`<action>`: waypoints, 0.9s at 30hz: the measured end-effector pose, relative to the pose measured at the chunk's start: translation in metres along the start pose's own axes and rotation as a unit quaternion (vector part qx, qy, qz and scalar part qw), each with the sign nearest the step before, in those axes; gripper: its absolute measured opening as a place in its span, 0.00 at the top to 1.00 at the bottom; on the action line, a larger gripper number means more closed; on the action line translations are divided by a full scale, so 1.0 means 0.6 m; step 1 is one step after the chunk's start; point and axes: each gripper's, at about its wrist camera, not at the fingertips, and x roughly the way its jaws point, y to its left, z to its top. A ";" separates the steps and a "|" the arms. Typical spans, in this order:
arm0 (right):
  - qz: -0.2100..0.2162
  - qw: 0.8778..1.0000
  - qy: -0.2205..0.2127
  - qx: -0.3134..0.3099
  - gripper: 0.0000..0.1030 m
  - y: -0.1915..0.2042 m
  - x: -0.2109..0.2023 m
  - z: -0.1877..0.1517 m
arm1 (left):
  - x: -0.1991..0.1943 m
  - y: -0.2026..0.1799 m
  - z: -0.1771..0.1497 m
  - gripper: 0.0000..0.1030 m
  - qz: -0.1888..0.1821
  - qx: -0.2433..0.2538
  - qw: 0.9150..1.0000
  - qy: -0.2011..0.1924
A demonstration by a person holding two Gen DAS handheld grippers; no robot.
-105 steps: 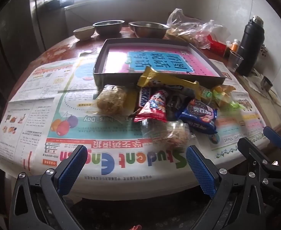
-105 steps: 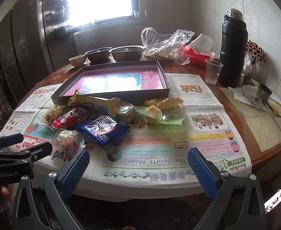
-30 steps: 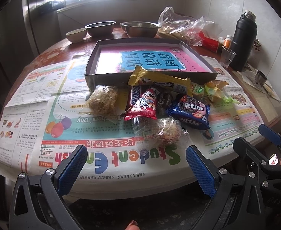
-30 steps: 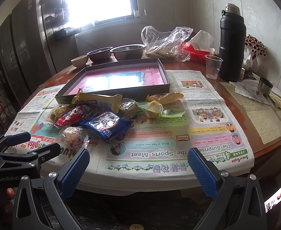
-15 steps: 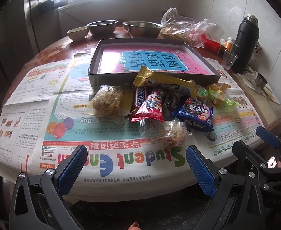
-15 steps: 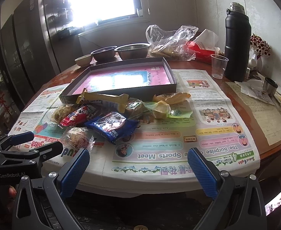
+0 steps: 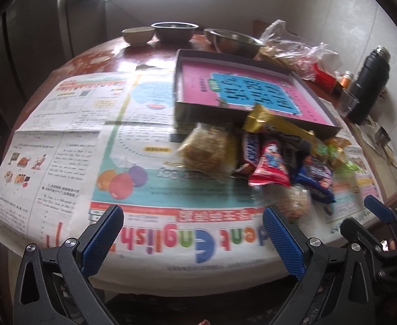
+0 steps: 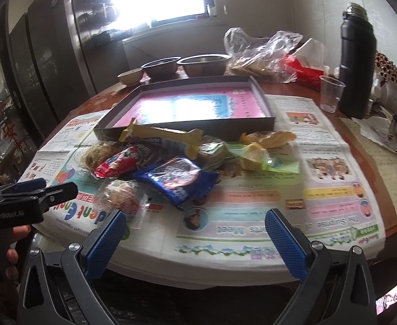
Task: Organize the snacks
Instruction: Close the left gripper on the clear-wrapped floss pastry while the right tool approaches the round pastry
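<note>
Your left gripper (image 7: 193,239) is spread wide with nothing between its blue pads, hovering at the near table edge over the newspaper (image 7: 71,140); your right gripper (image 8: 195,239) is likewise released and empty, also at the near edge, further right. In the right wrist view the left gripper (image 8: 35,189) shows at lower left with your fingers (image 8: 15,246) wrapped under its handle. The snack pile (image 8: 171,159) sits on the newspaper just in front of the shallow grey box (image 8: 263,100), outside it. The long yellow bar (image 8: 163,134) lies across the top of the pile, leaning against the box's near wall. Below it: red packet (image 8: 119,163), blue cookie pack (image 8: 179,180), clear-wrapped round snack (image 8: 122,196) closest to you, a brownish clear-wrapped cake (image 8: 98,154) on the left, yellow and green wrapped pieces (image 8: 258,151) on the right. The box interior shows only its pink and blue printed liner; no snack is inside. Left wrist view is motion-blurred, so finer labels on the packs can't be read. Behind the box: three bowls (image 8: 160,66), a crumpled plastic bag (image 8: 260,51), a clear plastic cup (image 8: 329,92) and a black flask (image 8: 357,48) at the right.
</note>
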 end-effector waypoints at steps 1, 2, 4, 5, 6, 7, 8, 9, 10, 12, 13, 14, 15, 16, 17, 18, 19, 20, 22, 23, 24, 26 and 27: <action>0.008 1.000 0.003 -0.003 0.00 0.005 0.003 0.001 | 0.003 0.004 0.001 0.01 0.002 -0.002 1.000 0.002; 0.018 1.000 0.006 -0.006 0.00 0.010 0.006 0.002 | 0.007 0.008 0.003 0.01 0.002 -0.004 1.000 0.003; 0.040 0.999 0.015 -0.008 0.00 0.020 0.013 0.002 | 0.012 0.014 0.007 0.01 -0.001 -0.006 1.000 0.007; 0.051 0.998 0.021 -0.009 0.00 0.024 0.017 0.003 | 0.015 0.016 0.008 0.01 -0.002 -0.005 1.000 0.008; 0.058 0.998 0.026 -0.009 0.00 0.028 0.019 0.003 | 0.017 0.017 0.009 0.01 -0.003 -0.002 1.000 0.008; 0.065 0.997 0.032 -0.009 0.00 0.033 0.024 0.003 | 0.019 0.016 0.011 0.01 -0.002 0.001 1.000 0.009; 0.070 0.997 0.036 -0.010 0.00 0.038 0.028 0.003 | 0.022 0.016 0.013 0.01 -0.001 0.004 1.000 0.010; 0.074 0.996 0.040 -0.011 0.00 0.042 0.032 0.003 | 0.025 0.015 0.014 0.01 -0.001 0.007 1.000 0.012; 0.077 0.996 0.044 -0.011 0.00 0.046 0.036 0.002 | 0.028 0.015 0.016 0.01 -0.003 0.009 1.000 0.013; 0.084 0.995 0.048 -0.012 0.00 0.055 0.043 0.001 | 0.034 0.016 0.021 0.01 -0.004 0.012 1.000 0.016; 0.087 0.995 0.051 -0.013 0.00 0.059 0.046 0.002 | 0.037 0.016 0.024 0.01 -0.006 0.013 1.000 0.016; 0.088 0.995 0.053 -0.014 0.00 0.063 0.048 0.003 | 0.040 0.018 0.028 0.01 -0.007 0.012 1.000 0.016; 0.090 0.994 0.054 -0.015 0.00 0.066 0.049 0.004 | 0.041 0.020 0.030 0.01 -0.008 0.010 1.000 0.014; 0.092 0.994 0.058 -0.015 0.00 0.070 0.052 0.005 | 0.041 0.022 0.034 0.01 -0.010 0.007 1.000 0.010; 0.094 0.994 0.061 -0.014 0.00 0.073 0.055 0.005 | 0.043 0.025 0.039 0.01 -0.011 0.006 1.000 0.007; 0.095 0.993 0.063 -0.014 0.00 0.076 0.058 0.006 | 0.046 0.026 0.042 0.01 -0.010 0.006 1.000 0.007; 0.096 0.993 0.067 -0.014 0.00 0.079 0.060 0.006 | 0.049 0.029 0.045 0.01 -0.009 0.005 1.000 0.007; 0.094 0.993 0.070 -0.014 0.00 0.082 0.064 0.007 | 0.052 0.031 0.048 0.01 -0.011 0.005 1.000 0.008; 0.094 0.993 0.076 -0.012 0.00 0.085 0.069 0.009 | 0.058 0.034 0.054 0.01 -0.014 0.005 1.000 0.009; 0.093 0.993 0.077 -0.011 0.00 0.087 0.071 0.010 | 0.060 0.034 0.056 0.01 -0.015 0.006 1.000 0.009; 0.093 0.992 0.081 -0.010 0.00 0.090 0.075 0.012 | 0.062 0.034 0.058 0.01 -0.017 0.008 1.000 0.008; 0.093 0.992 0.085 -0.008 0.00 0.095 0.081 0.015 | 0.064 0.034 0.061 0.01 -0.020 0.011 1.000 0.007; 0.092 0.992 0.086 -0.008 0.00 0.098 0.084 0.017 | 0.065 0.034 0.064 0.01 -0.024 0.013 1.000 0.006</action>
